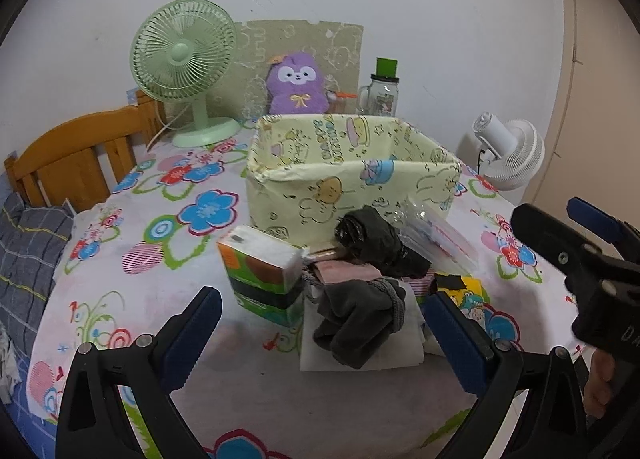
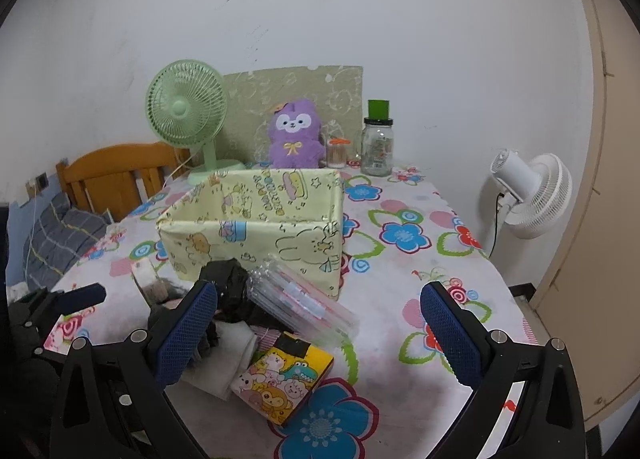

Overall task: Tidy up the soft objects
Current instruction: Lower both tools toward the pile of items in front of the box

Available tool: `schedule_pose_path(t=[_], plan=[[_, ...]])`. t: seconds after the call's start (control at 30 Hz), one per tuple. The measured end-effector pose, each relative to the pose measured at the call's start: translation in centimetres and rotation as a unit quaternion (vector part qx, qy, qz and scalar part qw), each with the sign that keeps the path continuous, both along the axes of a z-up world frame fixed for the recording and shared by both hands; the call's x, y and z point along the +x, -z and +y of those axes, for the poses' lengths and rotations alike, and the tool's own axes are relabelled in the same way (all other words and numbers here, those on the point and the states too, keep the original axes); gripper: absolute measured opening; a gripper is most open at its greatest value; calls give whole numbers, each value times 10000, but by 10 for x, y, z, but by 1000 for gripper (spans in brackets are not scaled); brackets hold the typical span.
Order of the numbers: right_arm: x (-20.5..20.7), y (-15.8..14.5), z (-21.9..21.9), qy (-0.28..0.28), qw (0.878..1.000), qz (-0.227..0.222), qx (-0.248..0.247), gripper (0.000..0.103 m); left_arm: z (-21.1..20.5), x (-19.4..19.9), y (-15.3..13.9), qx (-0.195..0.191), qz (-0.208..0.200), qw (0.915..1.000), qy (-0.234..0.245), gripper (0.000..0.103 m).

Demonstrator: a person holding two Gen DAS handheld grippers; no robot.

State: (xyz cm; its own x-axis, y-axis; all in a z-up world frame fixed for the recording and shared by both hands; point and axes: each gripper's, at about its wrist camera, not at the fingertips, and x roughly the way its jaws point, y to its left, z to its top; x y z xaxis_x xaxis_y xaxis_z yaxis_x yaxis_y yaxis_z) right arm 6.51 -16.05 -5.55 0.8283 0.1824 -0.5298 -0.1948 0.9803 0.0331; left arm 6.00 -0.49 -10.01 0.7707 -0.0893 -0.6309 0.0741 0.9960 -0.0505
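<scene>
Nothing was seen inside the yellow fabric box (image 1: 352, 175); the soft pile (image 1: 360, 279) was left at the table's near edge, and both the left gripper (image 1: 320, 339) and right gripper (image 2: 320, 335) were held wide, empty.

Home, I'd say a bedroom corner. My worktop (image 2: 400, 311) wears a flowered cloth and stands against a plain white wall. Wooden bed frame (image 1: 76, 157) with grey checked bedding (image 1: 28, 247) just beside it. Green desk fan (image 1: 184, 67), purple plush toy (image 2: 295, 135), glass jar (image 2: 377, 147) at the back; white fan (image 2: 532, 195) alongside.
</scene>
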Motion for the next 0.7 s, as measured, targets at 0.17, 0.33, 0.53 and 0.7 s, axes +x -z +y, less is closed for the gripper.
schedule_pose_path(t=[0.17,0.33,0.53,0.7], plan=[[6,11,3,-61,9999,130,0,102,-4,6,8,-38,74,9999,72,101],[11,22,9,-140,9996,228,-29,102,-9,11,16,-10,97,9999,135,99],[19,36,14,-168,9989,426,50,99,-11,19,24,-16,188,9997,182,94],[26,47,13,-99,9978,647,86,99,-14,23,31,23,274,9994,200,92]])
